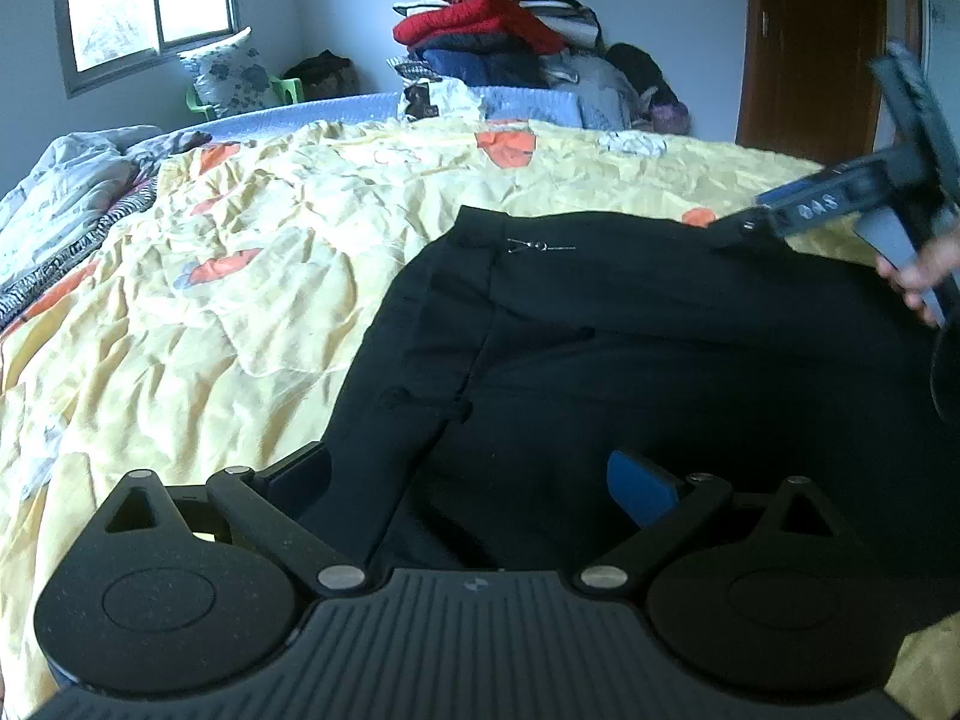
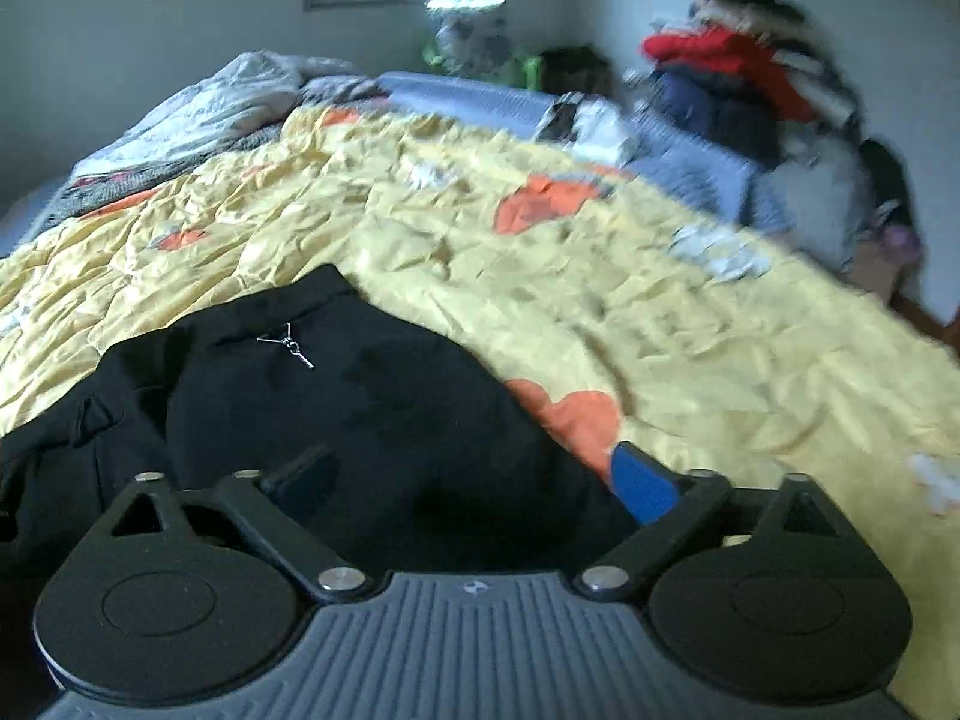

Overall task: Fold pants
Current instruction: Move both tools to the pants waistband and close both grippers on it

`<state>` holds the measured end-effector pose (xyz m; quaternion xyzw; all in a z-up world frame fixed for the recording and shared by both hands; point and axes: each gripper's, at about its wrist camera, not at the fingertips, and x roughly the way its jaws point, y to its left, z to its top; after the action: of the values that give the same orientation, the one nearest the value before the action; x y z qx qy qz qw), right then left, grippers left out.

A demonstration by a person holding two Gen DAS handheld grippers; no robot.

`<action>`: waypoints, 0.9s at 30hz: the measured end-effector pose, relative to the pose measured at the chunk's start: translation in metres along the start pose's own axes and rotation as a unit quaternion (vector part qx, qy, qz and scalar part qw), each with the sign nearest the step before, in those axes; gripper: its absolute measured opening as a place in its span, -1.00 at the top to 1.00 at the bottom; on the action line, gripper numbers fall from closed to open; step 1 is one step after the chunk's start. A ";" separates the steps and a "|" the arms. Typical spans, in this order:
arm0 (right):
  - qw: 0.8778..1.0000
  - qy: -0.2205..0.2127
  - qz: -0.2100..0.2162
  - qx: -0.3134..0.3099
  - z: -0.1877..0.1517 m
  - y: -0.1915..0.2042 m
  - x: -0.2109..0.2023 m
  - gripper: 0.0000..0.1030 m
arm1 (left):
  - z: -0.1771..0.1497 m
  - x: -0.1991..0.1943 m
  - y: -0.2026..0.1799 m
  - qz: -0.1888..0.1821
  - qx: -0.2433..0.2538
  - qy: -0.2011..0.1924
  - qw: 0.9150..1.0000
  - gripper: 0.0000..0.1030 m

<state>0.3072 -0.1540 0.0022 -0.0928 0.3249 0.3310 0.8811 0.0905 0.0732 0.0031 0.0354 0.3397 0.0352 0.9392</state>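
Black fabric pants (image 1: 630, 348) with a small silver zipper pull (image 1: 528, 247) are being kept spread on a crumpled yellow quilt with orange patches (image 1: 240, 252). The left gripper (image 1: 474, 492) is being held over the pants with its jaws released and nothing between them. The right gripper (image 2: 474, 480) is being held wide apart above the garment's edge, gripping nothing. A heap of clothes (image 1: 498, 42) is sitting behind the bed.

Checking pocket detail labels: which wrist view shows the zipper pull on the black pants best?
Right wrist view: the zipper pull sits closer and larger on the black pants, despite motion blur elsewhere. The left wrist view shows the same zipper pull, sharp but smaller and farther off.
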 end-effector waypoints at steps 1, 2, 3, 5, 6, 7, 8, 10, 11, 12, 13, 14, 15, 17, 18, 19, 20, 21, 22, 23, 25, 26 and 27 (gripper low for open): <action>1.000 0.008 0.009 0.002 0.002 -0.006 0.007 -0.60 | 0.002 0.003 -0.001 0.002 0.003 0.003 1.000 -0.94; 1.000 0.016 0.017 0.003 0.005 -0.010 0.015 -0.53 | 0.004 0.007 -0.002 0.002 0.004 0.005 1.000 -0.94; 0.999 0.025 0.025 0.002 0.007 -0.013 0.023 -0.45 | 0.007 0.009 -0.002 0.002 0.006 0.006 1.000 -0.94; 0.999 0.037 0.028 -0.002 0.011 -0.020 0.037 -0.45 | 0.013 0.015 -0.003 0.001 0.007 0.007 1.000 -0.94; 0.999 0.041 0.029 -0.005 0.013 -0.023 0.043 -0.45 | 0.017 0.017 -0.003 0.001 0.008 0.007 1.000 -0.94; 0.998 0.045 0.033 -0.003 0.015 -0.027 0.048 -0.45 | 0.022 0.019 -0.004 -0.001 0.009 0.006 1.000 -0.95; 0.998 0.048 0.038 0.002 0.017 -0.031 0.053 -0.45 | 0.027 0.022 -0.004 -0.003 0.009 0.005 1.000 -0.95; 0.997 0.056 0.061 0.009 0.017 -0.037 0.061 -0.07 | 0.039 0.030 -0.002 -0.009 0.005 0.008 1.000 -0.95; 0.996 0.055 0.070 0.008 0.017 -0.037 0.062 0.06 | 0.046 0.035 -0.001 -0.014 0.001 0.012 1.000 -0.95; 0.996 0.051 0.077 0.000 0.017 -0.036 0.060 0.46 | 0.054 0.040 0.001 -0.020 -0.007 0.016 1.000 -0.95; 0.996 0.049 0.074 -0.012 0.018 -0.033 0.058 0.68 | 0.062 0.045 0.003 -0.026 -0.017 0.019 0.999 -0.95; 0.996 0.047 0.064 -0.032 0.017 -0.027 0.055 0.74 | 0.071 0.051 0.006 -0.032 -0.032 0.022 0.999 -0.95; 0.996 0.043 0.054 -0.054 0.016 -0.020 0.050 0.83 | 0.082 0.059 0.011 -0.042 -0.052 0.029 0.997 -0.95; 0.994 0.025 0.031 -0.102 0.014 -0.002 0.038 0.85 | 0.102 0.076 0.022 -0.064 -0.096 0.043 0.992 -0.95; 0.991 0.015 0.016 -0.131 0.011 0.008 0.031 0.86 | 0.113 0.086 0.029 -0.077 -0.126 0.054 0.987 -0.93; 0.986 0.006 0.003 -0.164 0.006 0.022 0.023 0.86 | 0.123 0.096 0.036 -0.094 -0.159 0.064 0.981 -0.93; 0.981 -0.003 -0.007 -0.192 0.003 0.032 0.016 0.86 | 0.132 0.104 0.043 -0.110 -0.187 0.070 0.974 -0.93; 0.974 -0.010 -0.019 -0.226 -0.002 0.045 0.009 0.86 | 0.140 0.113 0.048 -0.125 -0.215 0.078 0.965 -0.93; 0.966 -0.017 -0.026 -0.256 -0.007 0.058 0.001 0.86 | 0.147 0.121 0.053 -0.136 -0.239 0.084 0.958 -0.93; 0.959 -0.021 -0.032 -0.282 -0.013 0.069 -0.007 0.86 | 0.153 0.127 0.056 -0.147 -0.256 0.087 0.951 -0.93; 0.941 -0.027 -0.047 -0.334 -0.025 0.090 -0.017 0.86 | 0.162 0.139 0.058 -0.174 -0.278 0.095 0.940 -0.94; 0.932 -0.028 -0.054 -0.358 -0.030 0.099 -0.020 0.86 | 0.165 0.146 0.058 -0.183 -0.287 0.104 0.934 -0.94; 0.927 -0.028 -0.054 -0.370 -0.033 0.105 -0.023 0.86 | 0.167 0.154 0.057 -0.194 -0.295 0.115 0.928 -0.94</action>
<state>0.2094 -0.0987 -0.0031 -0.4203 0.1490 0.3817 0.8096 0.3136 0.1367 0.0386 -0.3145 0.4202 -0.0448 0.8500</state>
